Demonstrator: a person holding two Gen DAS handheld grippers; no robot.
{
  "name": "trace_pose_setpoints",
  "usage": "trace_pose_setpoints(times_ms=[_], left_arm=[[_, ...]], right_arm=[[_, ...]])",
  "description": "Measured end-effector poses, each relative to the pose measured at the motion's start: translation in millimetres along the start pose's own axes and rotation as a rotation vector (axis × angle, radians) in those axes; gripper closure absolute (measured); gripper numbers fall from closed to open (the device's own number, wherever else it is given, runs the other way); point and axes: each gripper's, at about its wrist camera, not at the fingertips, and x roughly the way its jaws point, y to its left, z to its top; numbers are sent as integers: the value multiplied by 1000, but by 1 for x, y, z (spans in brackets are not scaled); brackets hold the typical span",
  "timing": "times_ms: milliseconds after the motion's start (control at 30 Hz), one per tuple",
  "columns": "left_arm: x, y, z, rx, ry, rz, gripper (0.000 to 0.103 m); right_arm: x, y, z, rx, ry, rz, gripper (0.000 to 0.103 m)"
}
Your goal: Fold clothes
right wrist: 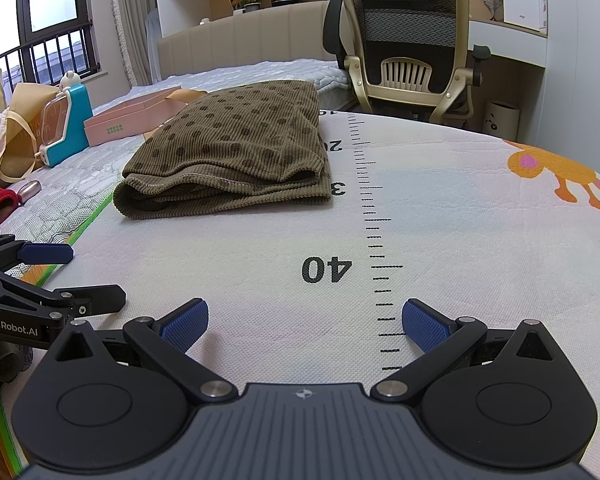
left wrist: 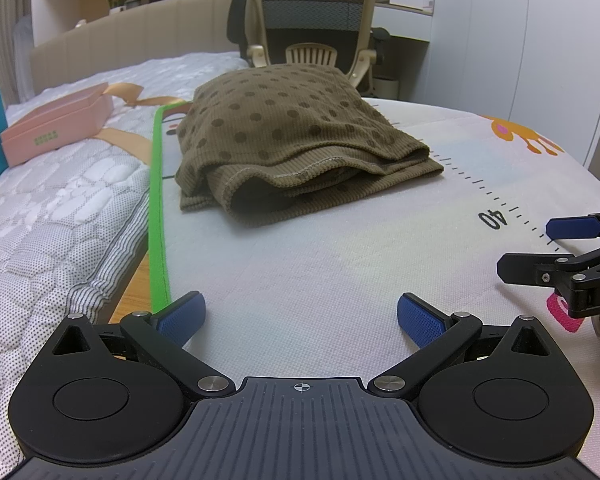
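1. The left gripper (left wrist: 300, 316) is seen with jaws spread wide apart, nothing between the blue pads (left wrist: 182, 316); it is held low over the printed mat (left wrist: 320, 272), near the mat's green edge strip (left wrist: 156, 208).
2. The right gripper (right wrist: 305, 320) is likewise spread wide and empty, held low over the mat beside the printed ruler scale (right wrist: 374, 240) and the "40" mark.
3. Both grippers are set side by side, each visible at the edge of the other's view, and both are well apart from the garment.
4. The olive dotted garment (left wrist: 296, 140) is lying ahead of both grippers on the mat, already stacked in several layers with the hemmed edges facing the cameras.
5. The fold is judged largely done; any remaining step would be a last fold or a tidy-up.
6. For a clean result, the near corners should be pinched through all layers together, 1 per gripper, and lifted evenly so the stack is not skewed. The loose upper hem is gaping and could be snagged alone.
7. The garment's far edge is hidden behind its own bulk; garment type cannot be told.
8. The layer count is hard to make out in the shadowed opening.
9. A pink box (left wrist: 56, 128) is sitting on the bed (left wrist: 60, 216) to the left; items beyond it are cut off.
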Motion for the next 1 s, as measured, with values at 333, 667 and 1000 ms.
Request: trace_pose_setpoints(times_ms=[333, 667, 1000], left_arm=[[0, 0, 0, 0, 0, 0, 0], [0, 0, 0, 1, 0, 0, 0], [0, -1, 0, -1, -1, -1, 0]], right_arm=[[0, -1, 0, 0, 0, 0, 0], [0, -1, 0, 1, 0, 0, 0], [1, 2, 0, -3, 4, -11, 0]])
